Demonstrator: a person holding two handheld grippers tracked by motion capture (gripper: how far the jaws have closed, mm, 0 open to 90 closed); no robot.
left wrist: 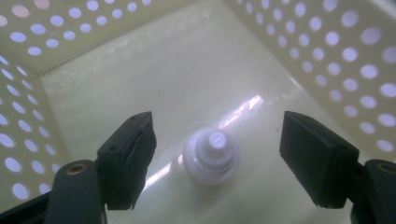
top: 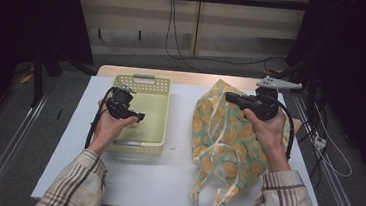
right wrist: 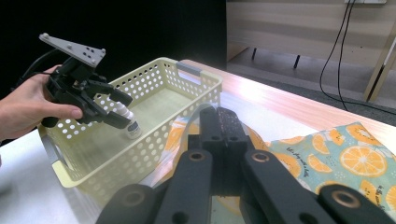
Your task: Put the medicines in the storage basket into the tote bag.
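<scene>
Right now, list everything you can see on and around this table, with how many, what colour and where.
Perforated plastic basket: one, pale yellow-green, left half of the table.
Small plastic bottle: one, white, upright on the basket floor.
Cloth tote bag with orange-slice print: one, teal and orange, lying on the right half of the table.
Table: one, white top with a wooden far edge.
Cables: a few, black, on the floor behind the table.
Left hand-held gripper: one, black, inside the basket, jaws open on either side of the bottle.
Right hand-held gripper: one, black, shut on the bag's cloth.
Plaid sleeves: two, beige check, bottom edge.
</scene>
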